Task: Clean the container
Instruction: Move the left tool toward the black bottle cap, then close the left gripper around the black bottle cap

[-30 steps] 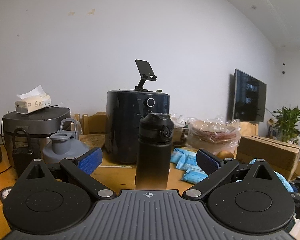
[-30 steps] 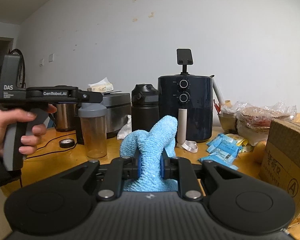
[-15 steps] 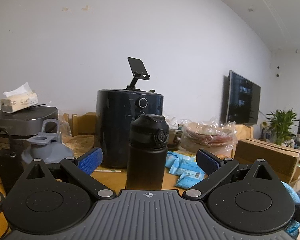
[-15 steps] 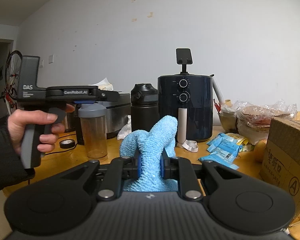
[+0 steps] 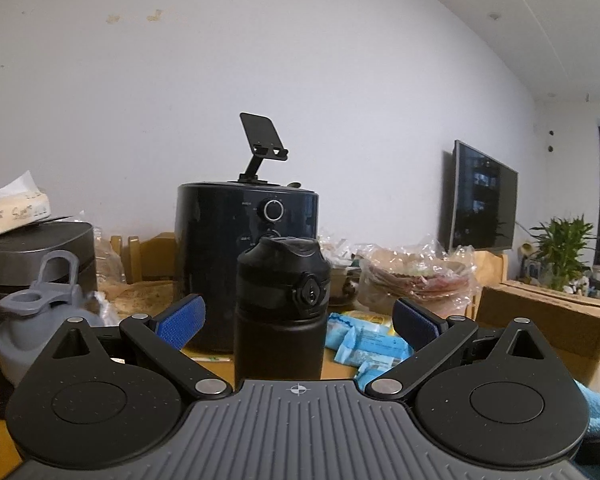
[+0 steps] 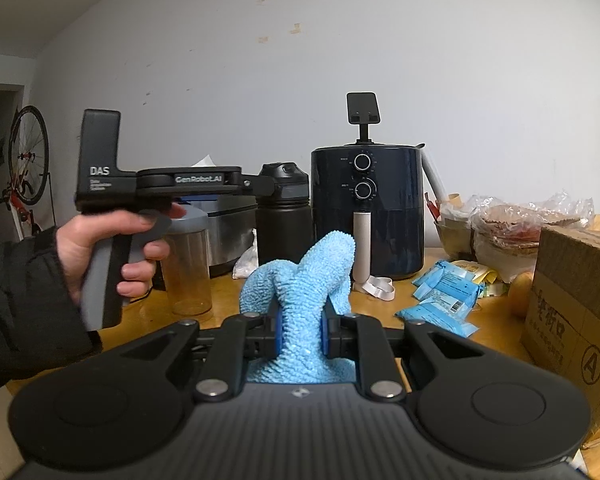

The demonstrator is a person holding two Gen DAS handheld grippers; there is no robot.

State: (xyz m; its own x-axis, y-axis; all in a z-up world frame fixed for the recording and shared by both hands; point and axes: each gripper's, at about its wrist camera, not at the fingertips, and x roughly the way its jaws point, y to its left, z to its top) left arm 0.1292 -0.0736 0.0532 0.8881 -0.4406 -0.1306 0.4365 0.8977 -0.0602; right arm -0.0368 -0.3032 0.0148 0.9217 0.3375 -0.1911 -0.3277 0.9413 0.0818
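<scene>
- The left gripper (image 5: pixel 298 316) is spread wide, its blue pads (image 5: pixel 180 320) standing either side of the black bottle (image 5: pixel 282 308) without touching it.
- The bottle stands upright on the wooden table (image 6: pixel 396 304), lid on, just in front of the dark air fryer (image 5: pixel 236 256).
- From the right wrist view, a hand (image 6: pixel 112 252) in a dark sleeve grips the left gripper's handle; the tool sits level, its tips at the bottle's top.
- The right gripper (image 6: pixel 300 330) is pressed together on a blue cloth (image 6: pixel 300 300), which bunches up above the pads and hangs below them.
- A clear shaker (image 6: pixel 188 264) with a grey lid stands on the table near the hand, partly hidden behind it.
- A phone stand (image 5: pixel 262 140) sits on top of the fryer.
- A rice cooker (image 5: pixel 32 252) with a tissue box (image 5: pixel 14 208) on it stands at the far left in the left wrist view.
- Blue packets (image 6: pixel 444 292) lie on the table to the right of the fryer, near a cardboard box (image 6: pixel 572 292).
- Bagged flatbreads (image 5: pixel 416 276) sit behind the packets.
- A TV (image 5: pixel 482 200) hangs on the wall at right, and a plant (image 5: pixel 560 248) stands past it.
</scene>
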